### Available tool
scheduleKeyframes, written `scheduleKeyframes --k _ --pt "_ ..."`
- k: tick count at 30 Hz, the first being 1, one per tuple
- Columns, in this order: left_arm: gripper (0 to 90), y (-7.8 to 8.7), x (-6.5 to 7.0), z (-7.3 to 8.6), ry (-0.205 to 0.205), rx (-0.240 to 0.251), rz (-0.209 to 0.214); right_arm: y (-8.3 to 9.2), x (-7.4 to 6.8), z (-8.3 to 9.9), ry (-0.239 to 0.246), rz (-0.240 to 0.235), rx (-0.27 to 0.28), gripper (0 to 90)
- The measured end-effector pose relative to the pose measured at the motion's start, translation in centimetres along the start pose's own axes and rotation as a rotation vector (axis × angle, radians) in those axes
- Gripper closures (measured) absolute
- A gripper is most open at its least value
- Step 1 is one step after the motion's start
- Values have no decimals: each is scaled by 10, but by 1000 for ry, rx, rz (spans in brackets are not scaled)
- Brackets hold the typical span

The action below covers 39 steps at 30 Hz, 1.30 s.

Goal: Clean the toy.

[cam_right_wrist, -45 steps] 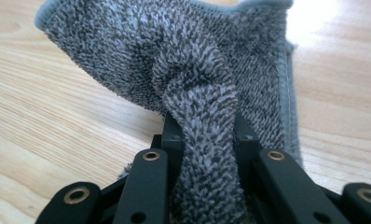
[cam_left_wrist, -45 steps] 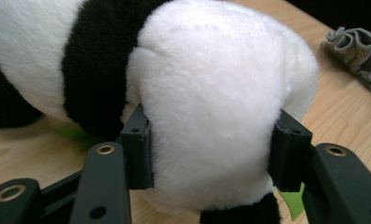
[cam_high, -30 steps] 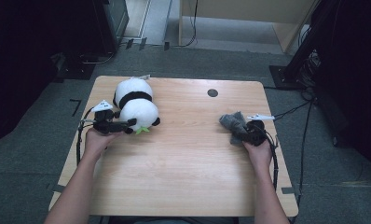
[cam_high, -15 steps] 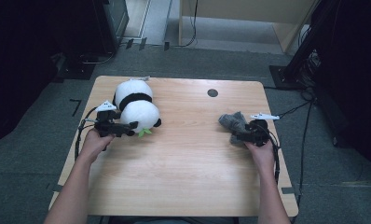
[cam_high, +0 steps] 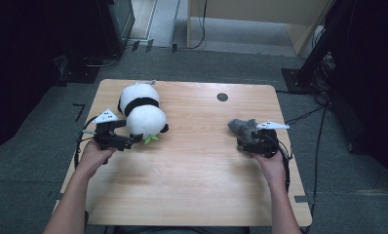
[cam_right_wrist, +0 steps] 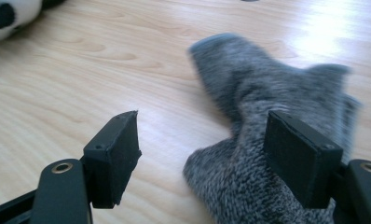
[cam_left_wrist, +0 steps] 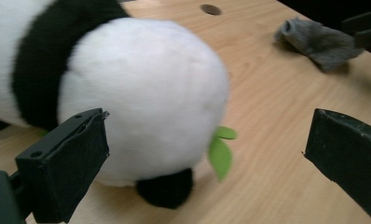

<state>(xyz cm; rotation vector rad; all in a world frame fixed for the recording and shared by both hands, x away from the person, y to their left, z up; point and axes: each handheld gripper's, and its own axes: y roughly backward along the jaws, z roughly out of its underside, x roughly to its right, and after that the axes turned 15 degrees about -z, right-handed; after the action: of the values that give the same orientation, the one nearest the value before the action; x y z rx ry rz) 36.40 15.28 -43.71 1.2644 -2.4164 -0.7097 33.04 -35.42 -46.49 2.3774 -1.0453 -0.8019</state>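
Releasing both toys, the left hand-held gripper (cam_high: 133, 141) has just spread wide beside the panda plush (cam_high: 142, 111) at left, while the right hand-held gripper (cam_high: 242, 143), spread, straddles the grey plush (cam_high: 242, 126) at right; next, withdraw cleanly.

Readable text: none is found in any view.
Labels and brands: none is seen on the panda plush (cam_high: 142, 111) at ten o'clock on the table (cam_high: 192, 195), nor on the grey sock (cam_high: 242, 127) at three o'clock.
Numbers and signs: none is made out on the tabletop, or on the grey plates of the grippers.
Tag on the plush at twelve o'clock of its body: too small to be read.
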Motion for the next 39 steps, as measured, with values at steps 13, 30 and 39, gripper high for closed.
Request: scheduleKeyframes --k 13,30,39 --pt "0 -1 48 5 -58 29 95 -5 -35 12 61 -73 -19 270" --pt "2 -30 84 25 -128 -28 139 -44 -57 22 111 -175 -94 271" --pt "166 -50 91 34 -153 -63 64 -63 -60 25 147 -159 -150 271"
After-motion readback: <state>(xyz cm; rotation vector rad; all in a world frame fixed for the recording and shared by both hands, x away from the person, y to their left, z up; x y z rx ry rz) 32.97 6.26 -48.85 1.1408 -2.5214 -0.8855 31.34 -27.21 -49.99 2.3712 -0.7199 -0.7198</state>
